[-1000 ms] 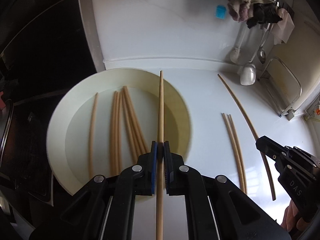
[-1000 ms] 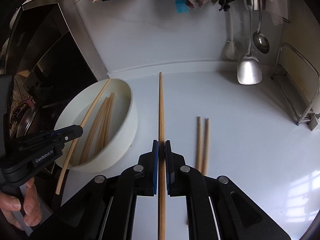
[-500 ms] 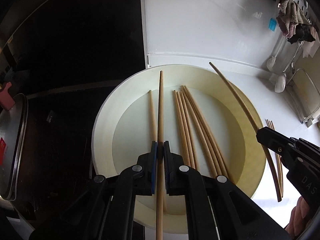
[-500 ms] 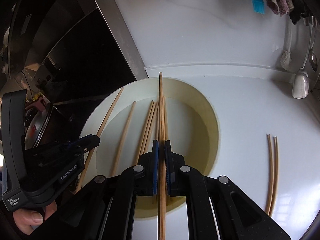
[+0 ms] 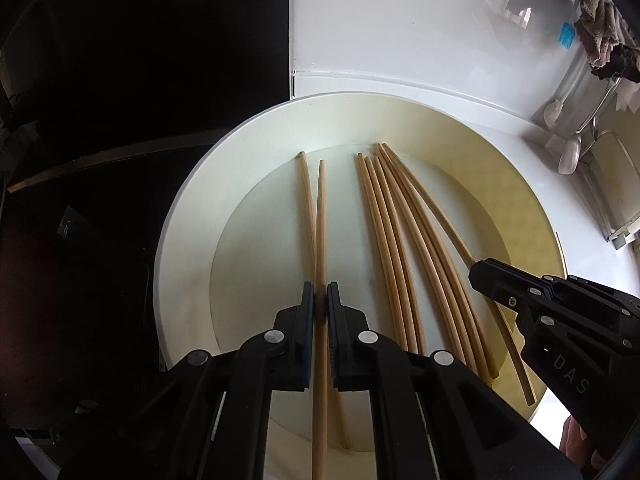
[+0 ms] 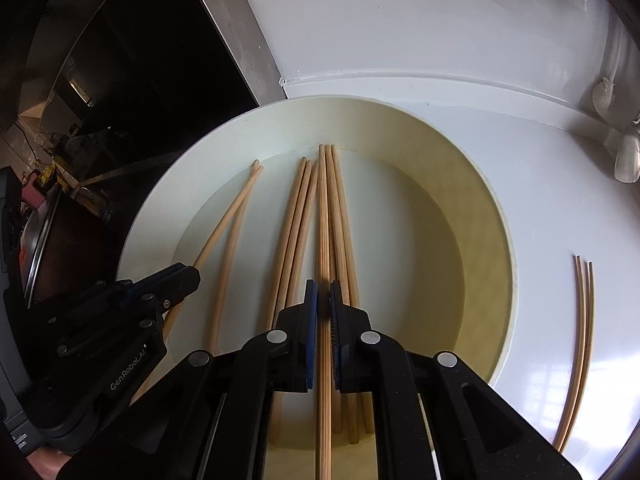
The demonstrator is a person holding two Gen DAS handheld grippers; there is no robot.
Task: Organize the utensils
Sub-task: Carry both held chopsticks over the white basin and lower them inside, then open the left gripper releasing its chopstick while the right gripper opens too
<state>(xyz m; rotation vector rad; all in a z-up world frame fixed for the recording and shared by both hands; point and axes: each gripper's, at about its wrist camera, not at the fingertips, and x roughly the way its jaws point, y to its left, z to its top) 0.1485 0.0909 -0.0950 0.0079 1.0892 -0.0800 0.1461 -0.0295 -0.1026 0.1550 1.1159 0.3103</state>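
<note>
Over the cream bowl [image 5: 188,240] of loose chopsticks [image 5: 404,240], left tool [image 5: 318,304] and right tool [image 6: 323,300] each clamping one chopstick [image 5: 321,216].

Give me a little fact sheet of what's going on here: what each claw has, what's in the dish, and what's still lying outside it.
left gripper: shut on a chopstick, held over the bowl
right gripper: shut on another chopstick, also over the bowl
bowl: wide, cream, shallow; several loose chopsticks lie in it, roughly parallel
counter: white; two chopsticks on the counter remain outside, right of the bowl
background: hanging ladle and cloths by the wall
</note>
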